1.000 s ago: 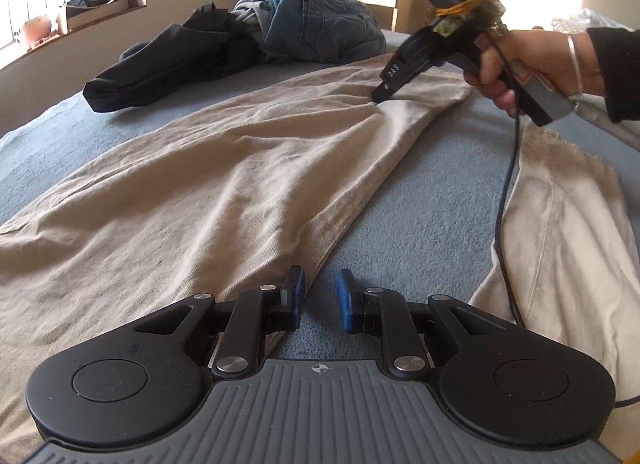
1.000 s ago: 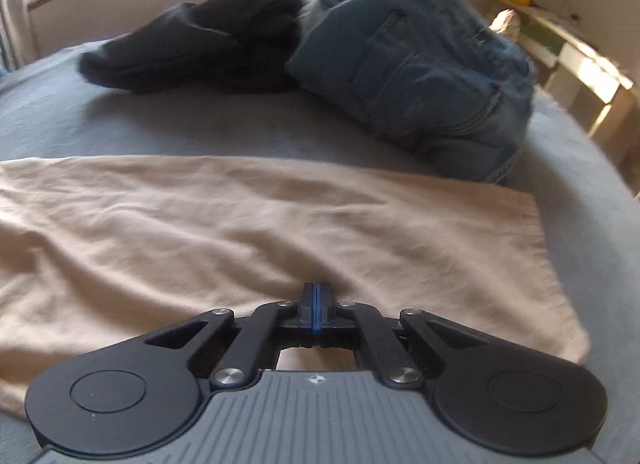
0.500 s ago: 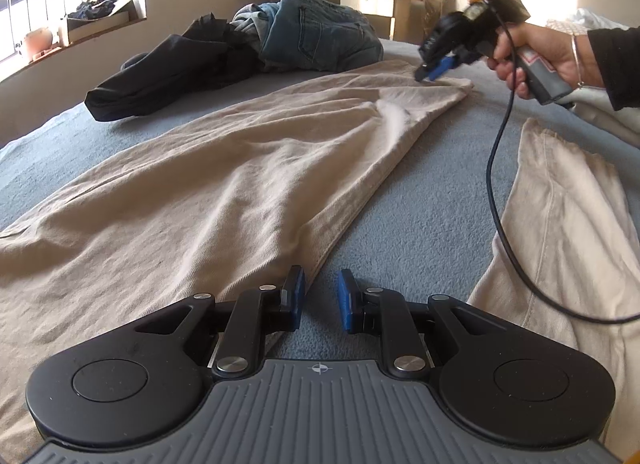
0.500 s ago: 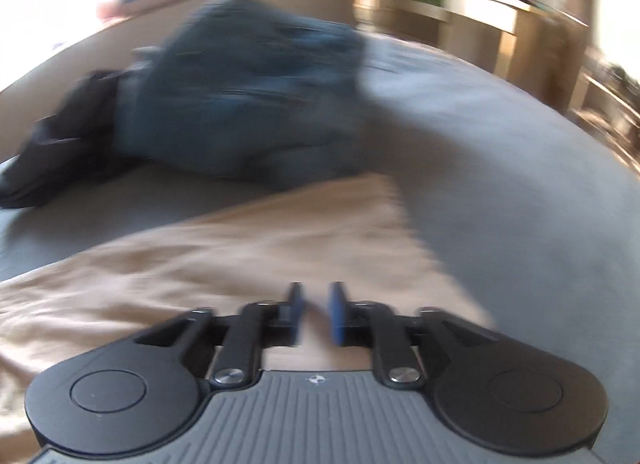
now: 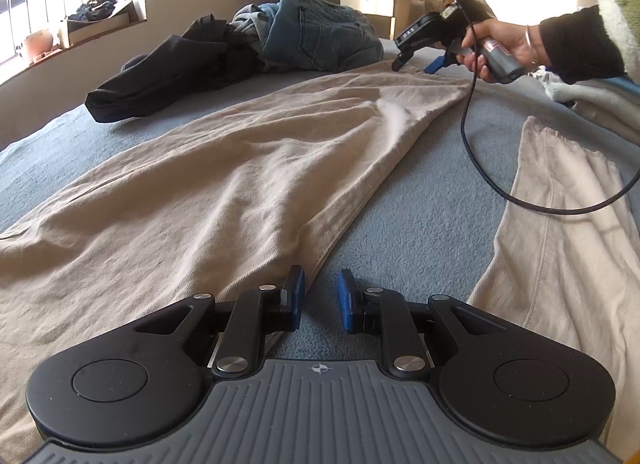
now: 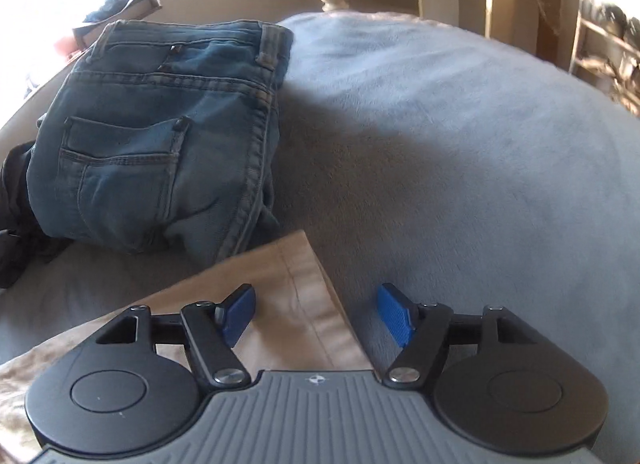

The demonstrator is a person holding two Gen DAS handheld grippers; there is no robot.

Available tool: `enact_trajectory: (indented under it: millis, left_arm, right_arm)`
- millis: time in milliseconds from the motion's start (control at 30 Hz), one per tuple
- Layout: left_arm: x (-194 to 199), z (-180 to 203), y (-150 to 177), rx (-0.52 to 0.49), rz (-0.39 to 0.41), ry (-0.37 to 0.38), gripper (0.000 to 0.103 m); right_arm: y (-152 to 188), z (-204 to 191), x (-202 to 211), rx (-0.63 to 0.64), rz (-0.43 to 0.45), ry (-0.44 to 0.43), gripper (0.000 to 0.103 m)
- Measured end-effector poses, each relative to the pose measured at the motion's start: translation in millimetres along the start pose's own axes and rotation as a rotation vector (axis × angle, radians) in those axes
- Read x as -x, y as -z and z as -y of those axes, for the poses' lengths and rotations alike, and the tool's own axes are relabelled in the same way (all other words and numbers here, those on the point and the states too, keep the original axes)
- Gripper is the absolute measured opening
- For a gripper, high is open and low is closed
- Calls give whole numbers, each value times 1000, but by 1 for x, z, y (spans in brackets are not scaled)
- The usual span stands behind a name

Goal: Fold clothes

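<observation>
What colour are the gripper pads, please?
Blue, seen best on the right gripper in the right wrist view.

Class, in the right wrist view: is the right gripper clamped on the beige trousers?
No: the right gripper stands open over the beige trousers, pads apart.

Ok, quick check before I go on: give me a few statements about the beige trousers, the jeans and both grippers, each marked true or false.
1. The right gripper is open, its jaws just opened, over the corner of the beige trousers. True.
2. The right gripper clamps the blue jeans. False: the jeans lie apart, beyond it, untouched.
3. The left gripper has its jaws slightly apart beside the trouser-leg edge, gripping nothing. True.
4. The beige trousers are already folded into a neat stack. False: both legs lie spread out on the blue blanket.
5. A dark garment lies next to the jeans. True.
</observation>
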State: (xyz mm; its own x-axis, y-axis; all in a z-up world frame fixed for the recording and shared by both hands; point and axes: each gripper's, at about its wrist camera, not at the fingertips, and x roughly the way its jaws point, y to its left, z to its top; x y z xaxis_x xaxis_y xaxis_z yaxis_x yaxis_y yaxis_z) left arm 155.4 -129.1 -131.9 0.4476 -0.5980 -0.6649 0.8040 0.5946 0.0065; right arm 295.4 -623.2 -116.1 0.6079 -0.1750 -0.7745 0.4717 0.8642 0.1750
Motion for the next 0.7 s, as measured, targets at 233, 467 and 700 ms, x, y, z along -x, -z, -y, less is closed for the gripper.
enact_trajectory:
  millis: [233, 467, 700]
  left_arm:
    - [1, -2, 1, 7, 2, 6, 18]
    - [0, -2, -1, 4, -11, 8, 18]
    - [0, -2, -2, 12, -16, 5, 18]
  right_arm:
    - [8, -20, 30, 194, 173, -4, 6]
    - [0, -11, 3, 160, 168, 76, 4]
    - [-1, 32, 16, -119, 148, 124, 5]
